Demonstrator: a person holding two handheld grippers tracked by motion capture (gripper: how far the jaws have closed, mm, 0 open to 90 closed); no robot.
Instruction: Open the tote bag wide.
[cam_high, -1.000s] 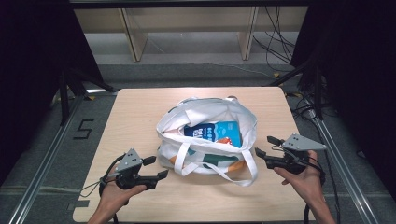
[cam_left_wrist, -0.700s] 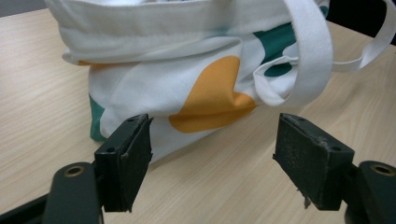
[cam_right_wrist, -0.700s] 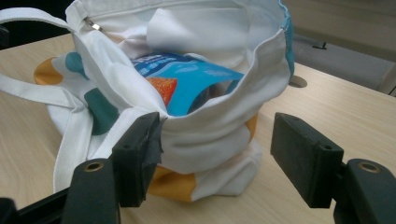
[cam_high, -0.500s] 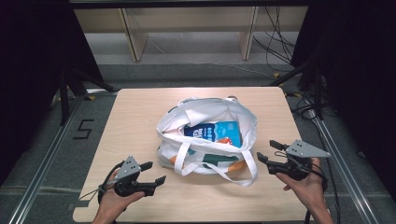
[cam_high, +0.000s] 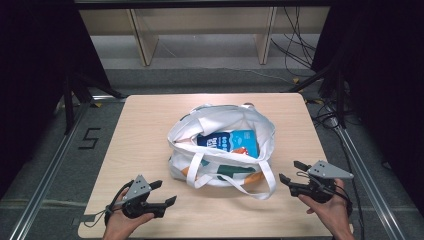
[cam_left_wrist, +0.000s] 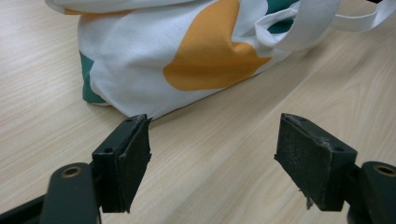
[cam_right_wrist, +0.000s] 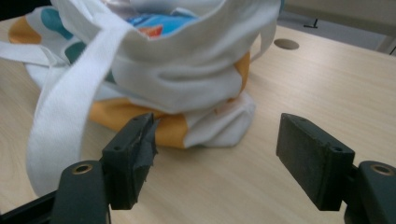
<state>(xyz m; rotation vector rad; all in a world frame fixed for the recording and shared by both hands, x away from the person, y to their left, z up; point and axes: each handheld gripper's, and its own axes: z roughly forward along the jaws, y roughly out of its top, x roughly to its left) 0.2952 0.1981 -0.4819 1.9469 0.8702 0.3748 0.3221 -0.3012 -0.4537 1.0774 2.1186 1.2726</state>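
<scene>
We see the tote bag (cam_high: 220, 145) slumped mid-tabletop (cam_high: 150, 125), blue box (cam_high: 230, 141) inside. Both jaws gape, having just opened, empty: left hand-held gripper (cam_high: 162, 192) at 7 o'clock, right hand-held gripper (cam_high: 292, 172) at 4. A loose strap (cam_high: 260, 182) could snag a jaw and drag the bag.

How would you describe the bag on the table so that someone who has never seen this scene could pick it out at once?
In the middle of the wooden table sits a slumped white cloth tote bag. It has orange and green patches, loose white handles, and a blue package showing in its open top.
</scene>
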